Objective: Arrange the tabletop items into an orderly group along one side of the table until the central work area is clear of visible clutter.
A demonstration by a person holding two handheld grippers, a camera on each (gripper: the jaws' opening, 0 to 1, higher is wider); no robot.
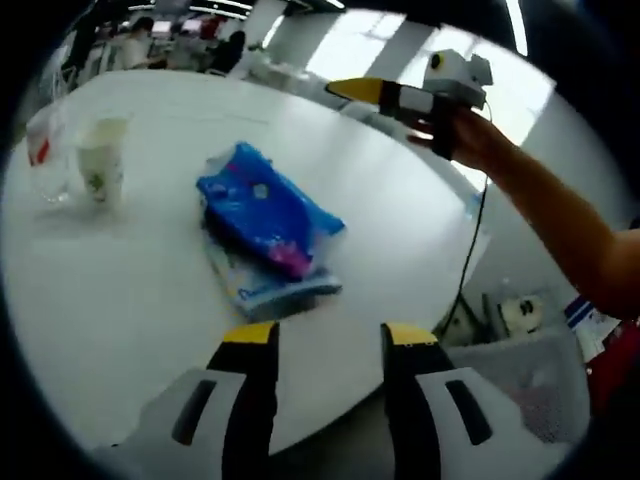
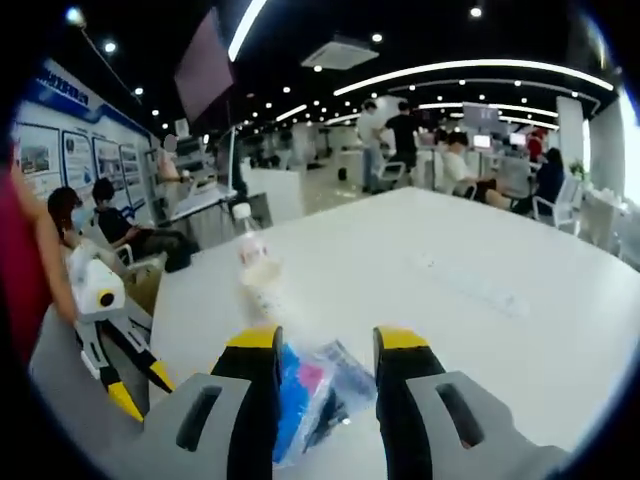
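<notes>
Two stacked tissue packets lie mid-table: a bright blue packet (image 1: 268, 212) on top of a paler packet (image 1: 268, 283). My left gripper (image 1: 328, 336) is open near the table's edge, short of the packets, with nothing between its fingers. A hand holds my right gripper (image 1: 352, 90) above the far side of the table. In the right gripper view, my right gripper (image 2: 326, 342) is open and the blue packet (image 2: 300, 395) shows between and beyond its jaws, untouched. A pale cup (image 1: 100, 160) and a clear bottle (image 1: 45, 150) stand at the left. The bottle (image 2: 256, 268) has a white cap. The left gripper (image 2: 142, 388) enters from the left.
The round white table (image 1: 120, 300) curves away on all sides. A grey bin (image 1: 530, 375) and a cable (image 1: 470, 250) sit beside it on the floor. People sit at desks (image 2: 460, 165) behind, and a seated person (image 2: 110, 225) is near the table's left side.
</notes>
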